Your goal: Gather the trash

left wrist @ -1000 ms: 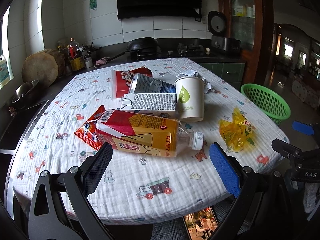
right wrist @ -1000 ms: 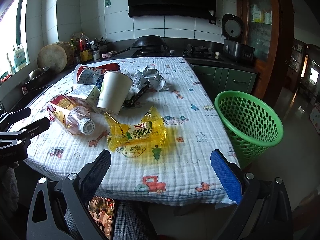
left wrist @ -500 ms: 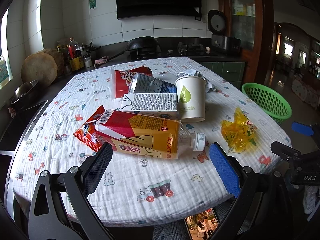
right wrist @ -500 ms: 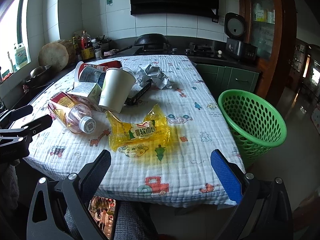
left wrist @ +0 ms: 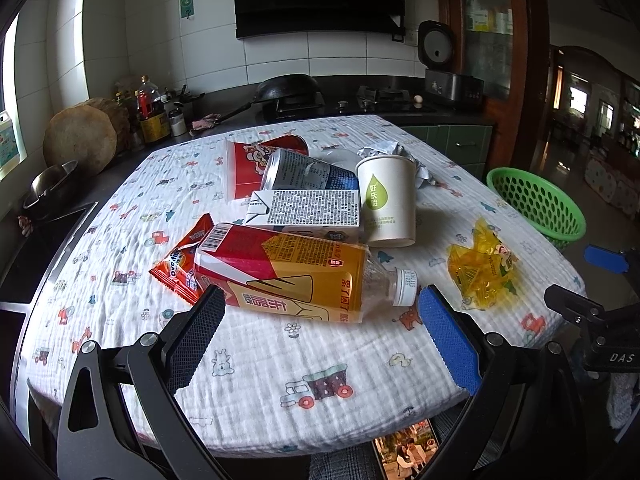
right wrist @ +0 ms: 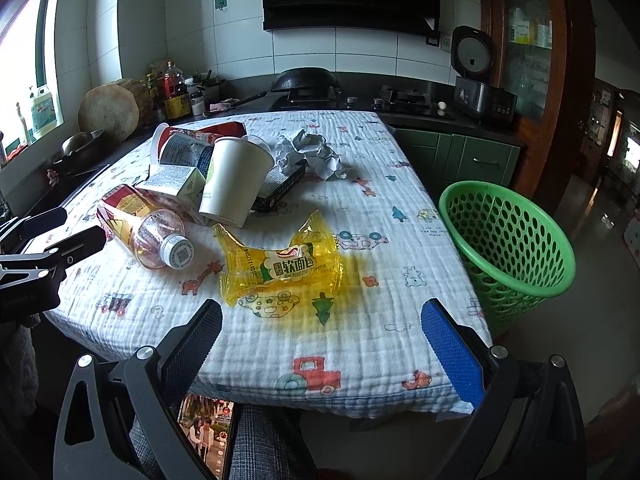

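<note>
Our left tool (left wrist: 318, 322) wide over the lying yellow-red labelled plastic bottle (left wrist: 296, 276), our right tool (right wrist: 322, 334) wide, near the crinkled yellow transparent wrapper (right wrist: 280, 264), green plastic mesh basket (right wrist: 508, 248) right of the worktop (right wrist: 380, 208)

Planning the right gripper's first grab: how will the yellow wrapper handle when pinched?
The yellow wrapper looks like thin, crinkled, see-through film, so probably floppy and very light. It lies flattened on the tablecloth, so fingers may slide over it or catch cloth too.

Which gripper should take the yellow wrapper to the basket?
Right, probably. The right gripper is open with the yellow bread wrapper just ahead between its fingers, and the green basket stands off that same side. The left gripper faces the tea bottle.
</note>
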The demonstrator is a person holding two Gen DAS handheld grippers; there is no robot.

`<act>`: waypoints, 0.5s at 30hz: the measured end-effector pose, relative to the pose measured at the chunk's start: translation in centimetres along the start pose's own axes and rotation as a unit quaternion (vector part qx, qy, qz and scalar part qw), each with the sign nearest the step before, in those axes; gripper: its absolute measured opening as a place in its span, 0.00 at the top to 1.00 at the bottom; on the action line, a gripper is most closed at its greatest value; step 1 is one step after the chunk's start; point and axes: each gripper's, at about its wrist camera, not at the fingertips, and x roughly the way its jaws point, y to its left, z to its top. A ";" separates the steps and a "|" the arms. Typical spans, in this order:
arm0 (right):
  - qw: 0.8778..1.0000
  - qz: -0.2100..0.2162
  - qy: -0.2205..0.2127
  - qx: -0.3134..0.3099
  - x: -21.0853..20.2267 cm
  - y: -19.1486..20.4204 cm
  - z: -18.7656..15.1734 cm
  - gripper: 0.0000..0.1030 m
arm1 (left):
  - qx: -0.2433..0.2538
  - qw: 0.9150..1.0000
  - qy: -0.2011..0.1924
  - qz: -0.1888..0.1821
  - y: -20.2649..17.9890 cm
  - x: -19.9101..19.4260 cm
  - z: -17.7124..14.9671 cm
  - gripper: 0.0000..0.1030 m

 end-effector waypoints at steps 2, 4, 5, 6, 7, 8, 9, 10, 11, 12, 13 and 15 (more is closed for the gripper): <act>1.000 0.001 0.000 -0.002 0.1 0.1 0.0 0.06 | 0.000 1.000 -0.001 0.000 0.2 0.0 0.1 0.07; 1.000 0.000 0.001 -0.004 0.2 0.1 0.1 0.06 | 0.000 1.000 -0.002 0.002 0.3 0.0 0.2 0.07; 1.000 0.000 0.002 -0.004 0.2 0.1 0.1 0.06 | 0.000 1.000 -0.002 0.002 0.3 0.0 0.3 0.07; 1.000 0.001 0.002 -0.004 0.3 0.1 0.1 0.06 | 0.000 1.000 -0.002 0.002 0.4 0.1 0.3 0.07; 1.000 0.001 0.003 -0.004 0.3 0.1 0.1 0.06 | 0.000 1.000 -0.002 0.003 0.4 0.0 0.4 0.07; 1.000 0.001 0.003 -0.004 0.4 0.1 0.1 0.06 | 0.000 1.000 -0.003 0.003 0.5 0.0 0.4 0.07; 1.000 0.002 0.003 -0.005 0.5 0.1 0.1 0.06 | 0.000 1.000 -0.003 0.003 0.4 0.0 0.4 0.08; 1.000 0.001 0.003 -0.005 0.5 0.1 0.1 0.06 | 0.000 1.000 -0.002 0.003 0.4 0.0 0.4 0.08; 1.000 0.001 0.003 -0.005 0.6 0.1 0.1 0.06 | -0.001 1.000 -0.002 0.003 0.5 0.0 0.5 0.08; 1.000 0.001 0.004 -0.005 0.6 0.1 0.2 0.06 | -0.002 1.000 -0.003 0.003 0.6 0.1 0.6 0.08; 1.000 0.001 0.004 -0.004 0.6 0.0 0.2 0.06 | -0.002 1.000 -0.003 0.003 0.7 0.1 0.7 0.08; 1.000 0.001 0.004 -0.006 0.7 0.0 0.2 0.06 | -0.002 1.000 -0.004 0.003 0.8 0.1 0.9 0.08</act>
